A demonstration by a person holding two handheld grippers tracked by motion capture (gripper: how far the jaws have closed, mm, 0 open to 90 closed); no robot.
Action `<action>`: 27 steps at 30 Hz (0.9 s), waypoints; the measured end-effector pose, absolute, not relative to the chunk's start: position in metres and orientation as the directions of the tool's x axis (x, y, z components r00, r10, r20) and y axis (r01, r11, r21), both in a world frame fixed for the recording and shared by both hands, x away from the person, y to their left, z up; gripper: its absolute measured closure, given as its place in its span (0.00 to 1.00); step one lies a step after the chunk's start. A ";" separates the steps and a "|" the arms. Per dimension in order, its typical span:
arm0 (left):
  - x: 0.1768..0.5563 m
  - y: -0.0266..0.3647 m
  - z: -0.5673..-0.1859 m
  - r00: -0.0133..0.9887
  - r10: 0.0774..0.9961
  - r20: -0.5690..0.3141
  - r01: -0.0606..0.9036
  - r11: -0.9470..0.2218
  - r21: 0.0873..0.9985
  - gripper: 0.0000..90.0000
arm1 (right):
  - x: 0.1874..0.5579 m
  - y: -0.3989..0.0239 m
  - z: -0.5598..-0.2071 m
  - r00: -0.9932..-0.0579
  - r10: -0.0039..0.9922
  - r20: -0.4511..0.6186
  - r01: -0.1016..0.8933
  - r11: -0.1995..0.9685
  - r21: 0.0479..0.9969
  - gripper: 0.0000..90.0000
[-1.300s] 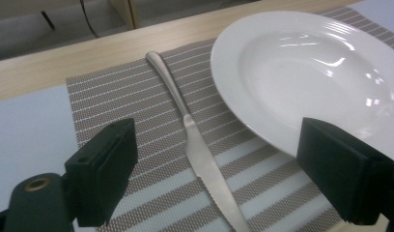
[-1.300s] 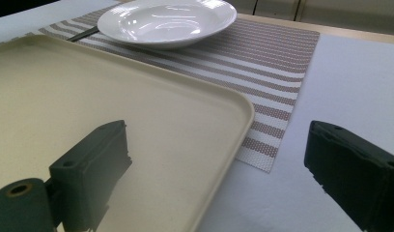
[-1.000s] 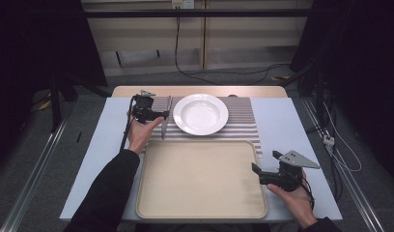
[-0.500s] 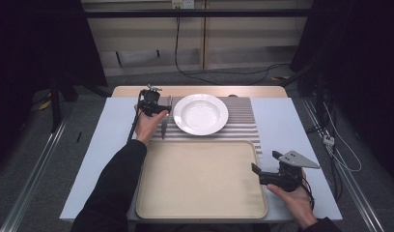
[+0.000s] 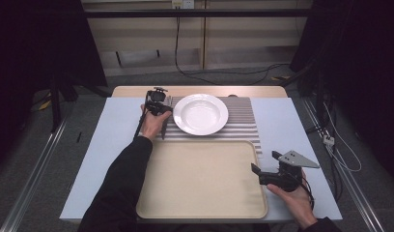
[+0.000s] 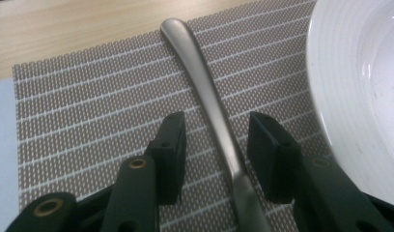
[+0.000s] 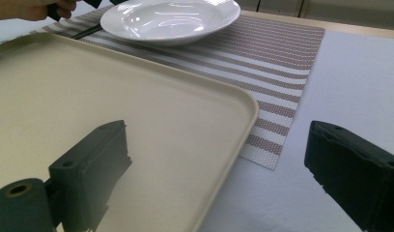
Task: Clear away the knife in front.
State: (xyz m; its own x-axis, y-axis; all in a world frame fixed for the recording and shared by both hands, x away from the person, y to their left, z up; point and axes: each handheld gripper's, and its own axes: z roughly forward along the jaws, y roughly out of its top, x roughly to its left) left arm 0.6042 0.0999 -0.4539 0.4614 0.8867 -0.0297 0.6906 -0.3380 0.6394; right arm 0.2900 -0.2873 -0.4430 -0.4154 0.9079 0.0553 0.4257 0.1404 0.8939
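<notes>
Clearly the metal knife [image 6: 212, 101] on the mat's [image 6: 89, 111] left edge is thin, stiff, slippery; the left gripper [image 6: 215, 147], jaws just closing, straddles its handle untouched. Right gripper [image 7: 224, 169] gapes wide.

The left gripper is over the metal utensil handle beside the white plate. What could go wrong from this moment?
1. The left gripper has just been closing around the utensil handle, but its pads do not yet touch it. The handle is thin, smooth and flat on the placemat, so it might slip out.
2. The white plate lies close to one jaw, which could nudge it.
</notes>
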 end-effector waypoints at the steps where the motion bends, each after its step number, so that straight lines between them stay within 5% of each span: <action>1: 0.605 0.099 -0.453 0.457 0.889 -0.026 0.688 -0.334 0.644 0.70 | 0.290 -0.287 -0.443 -0.415 0.908 0.057 0.426 0.139 0.894 0.09; 9: 0.609 0.093 -0.452 0.458 0.889 -0.017 0.702 -0.350 0.620 0.82 | 0.290 -0.288 -0.443 -0.413 0.909 0.057 0.428 0.138 0.893 0.09; 27: 0.609 0.095 -0.446 0.499 0.866 -0.022 0.725 -0.404 0.559 0.88 | 0.290 -0.287 -0.443 -0.417 0.907 0.055 0.431 0.144 0.891 0.10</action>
